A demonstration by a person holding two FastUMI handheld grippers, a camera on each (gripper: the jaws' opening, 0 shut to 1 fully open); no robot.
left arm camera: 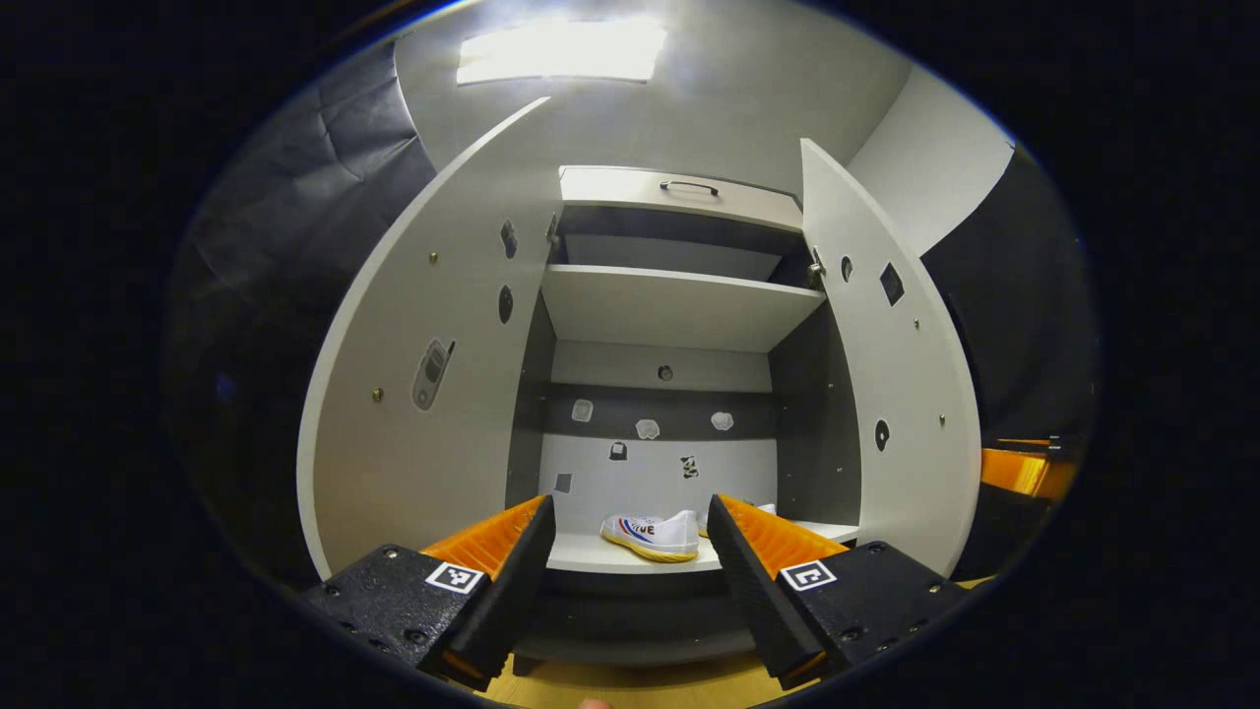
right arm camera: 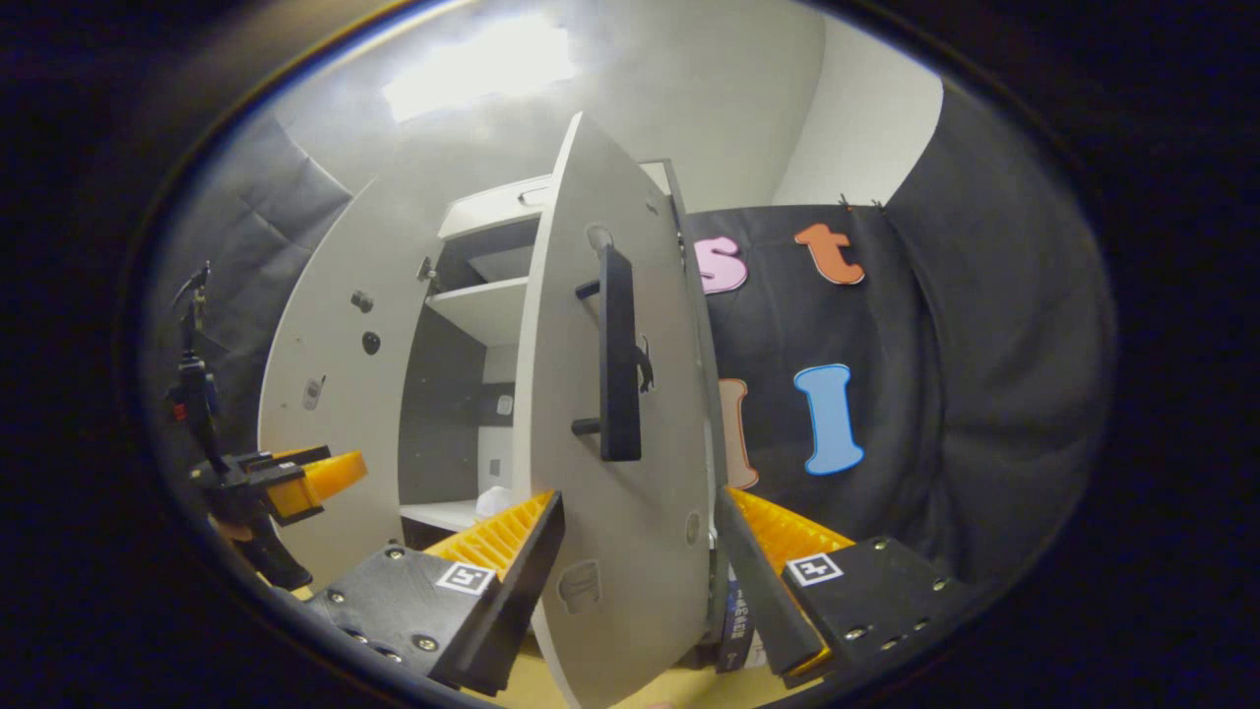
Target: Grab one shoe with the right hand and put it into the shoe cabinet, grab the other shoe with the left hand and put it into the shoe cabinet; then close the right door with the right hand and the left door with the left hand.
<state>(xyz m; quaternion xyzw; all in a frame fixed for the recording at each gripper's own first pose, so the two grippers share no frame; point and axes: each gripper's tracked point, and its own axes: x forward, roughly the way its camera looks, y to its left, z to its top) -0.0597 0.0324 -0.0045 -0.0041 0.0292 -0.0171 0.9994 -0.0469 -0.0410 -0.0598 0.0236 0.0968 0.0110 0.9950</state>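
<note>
From the left gripper view I see the shoe cabinet point(left arm camera: 679, 305) straight ahead, the largest thing before me, with both doors swung open. The left door point(left arm camera: 433, 394) fans out toward me on one side and the right door point(left arm camera: 886, 374) on the other. Inside, an upper shelf point(left arm camera: 679, 305) crosses the cabinet about halfway up, and the lower shelf point(left arm camera: 591, 553) sits near the bottom. A drawer front with a dark handle point(left arm camera: 689, 185) caps the top.

In the right gripper view, the right door point(right arm camera: 610, 443) stands edge-on toward me, its outer face showing a long dark handle point(right arm camera: 618, 359). The door's lower part sits between my right tool's fingers; I cannot tell whether either finger touches it.

On the lower shelf lies a white shoe point(left arm camera: 652, 535) with a yellowish sole, toward the shelf's front edge and near its middle. Just beside it, toward the right end of the shelf, a bit of the second shoe point(left arm camera: 763, 510) peeks from behind my finger.

My left tool point(left arm camera: 630, 576) is spread wide and holds nothing, aimed at the lower shelf from outside the cabinet. My right tool point(right arm camera: 640, 581) is also spread wide, straddling the door. The left tool point(right arm camera: 295, 483) also appears far off in the right gripper view, beside the left door.
</note>
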